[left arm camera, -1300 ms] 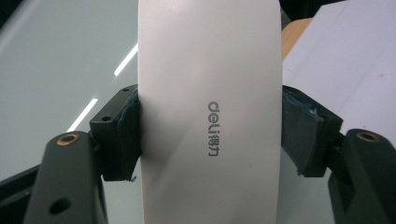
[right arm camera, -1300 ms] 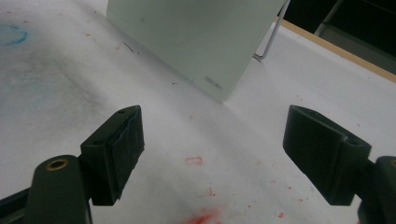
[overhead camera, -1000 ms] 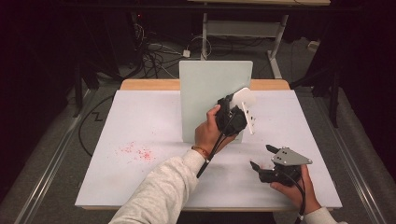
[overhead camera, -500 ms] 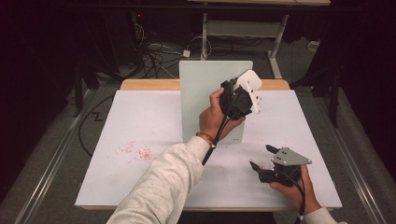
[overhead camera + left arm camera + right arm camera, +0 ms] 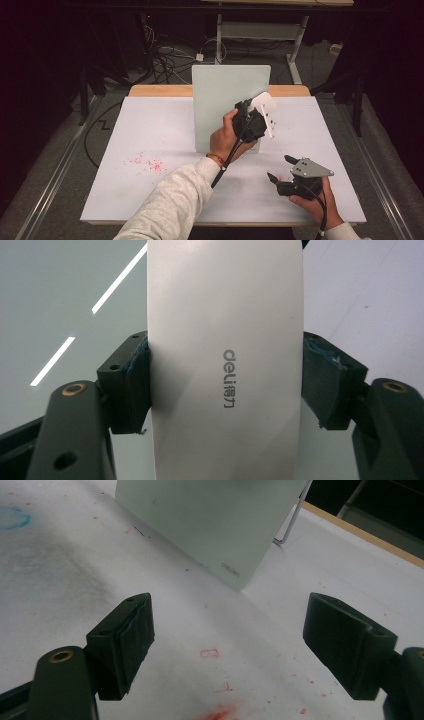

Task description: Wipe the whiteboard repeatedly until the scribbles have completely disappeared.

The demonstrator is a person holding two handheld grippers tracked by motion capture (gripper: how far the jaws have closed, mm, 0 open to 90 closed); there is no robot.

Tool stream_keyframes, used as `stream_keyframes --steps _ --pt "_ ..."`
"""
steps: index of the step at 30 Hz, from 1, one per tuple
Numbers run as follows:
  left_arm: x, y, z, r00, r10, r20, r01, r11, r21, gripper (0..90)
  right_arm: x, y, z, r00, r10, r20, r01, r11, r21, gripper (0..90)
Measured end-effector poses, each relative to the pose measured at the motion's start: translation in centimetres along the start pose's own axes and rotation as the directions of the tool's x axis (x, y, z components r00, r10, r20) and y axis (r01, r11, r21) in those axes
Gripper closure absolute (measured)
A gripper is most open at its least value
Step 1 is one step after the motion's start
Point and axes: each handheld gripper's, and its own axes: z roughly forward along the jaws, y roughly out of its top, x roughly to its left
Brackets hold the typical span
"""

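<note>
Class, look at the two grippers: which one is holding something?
The left gripper, raised before the upright board, clamps a white eraser; the right gripper is open.

White eraser point(image 5: 225, 365) marked "deli" clamped between both black jaws of left gripper point(image 5: 226, 385). Pale green board point(image 5: 60, 300) behind, white table point(image 5: 365, 295) at right.

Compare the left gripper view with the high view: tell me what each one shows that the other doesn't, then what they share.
Left gripper view alone: grey "deli" lettering printed on the white eraser, and both pads pressed against its long edges.

High view alone: the right gripper, jaws apart, held low over the white table cover, and red marks on that cover.

Shared: the left gripper clamping the eraser in front of the pale green board.
</note>
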Motion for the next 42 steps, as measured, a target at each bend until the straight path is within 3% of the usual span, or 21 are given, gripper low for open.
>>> stream_keyframes --steps 8,13,16,18,22,23,26,27,29,35,42 --pt "0.8 0.8 -0.1 0.9998 -0.017 0.007 0.017 0.9998 -0.004 29.1 0.1 0.0 0.1 1.0 0.004 -0.002 -0.004 1.0 0.005 21.0" --pt "2.6 2.4 -0.3 0.9993 -0.037 -0.003 0.037 0.9993 -0.01 29.1 0.1 -0.1 0.1 1.0 0.0 -0.005 0.0 1.0 0.007 21.0" --pt "4.0 3.1 -0.4 0.9956 -0.092 -0.018 0.091 0.9954 -0.031 29.1 0.0 -0.1 0.1 1.0 0.003 -0.006 -0.003 1.0 0.008 21.0" --pt "4.6 3.5 -0.5 0.9949 -0.093 -0.037 0.092 0.9952 -0.031 29.1 0.0 -0.1 0.1 1.0 -0.001 -0.005 0.001 1.0 0.007 21.0" --pt "4.2 3.8 -0.2 0.9966 -0.062 -0.055 0.06 0.9975 -0.038 29.1 0.0 -0.1 0.1 1.0 -0.003 -0.008 0.003 1.0 0.008 21.0" --pt "3.9 3.8 -0.1 0.9964 -0.073 -0.043 0.072 0.9969 -0.032 29.1 0.0 -0.1 0.1 1.0 -0.003 -0.008 0.003 1.0 0.008 21.0" --pt "3.1 3.7 0.1 0.9982 -0.055 -0.025 0.055 0.9981 -0.028 29.1 0.0 -0.1 0.1 1.0 -0.002 -0.008 0.002 1.0 0.008 21.0" --pt "2.6 3.6 0.1 0.9995 -0.027 -0.019 0.026 0.9994 -0.02 29.1 0.1 -0.1 0.1 1.0 -0.002 -0.008 0.002 1.0 0.007 21.0" --pt "2.5 3.5 0.2 0.9996 -0.025 -0.012 0.024 0.9995 -0.02 29.1 0.0 -0.1 0.1 1.0 0.0 -0.007 0.0 1.0 0.007 21.0" --pt "1.2 1.6 0.1 0.9999 -0.001 0.014 0.001 1.0 -0.005 29.2 -0.1 -0.1 0.0 1.0 0.004 -0.002 -0.004 1.0 0.007 21.0" --pt "0.6 1.2 0.0 0.9992 0.007 0.04 -0.007 0.9999 0.009 29.2 0.0 0.0 0.1 1.0 -0.005 -0.003 0.005 1.0 0.008 21.0"
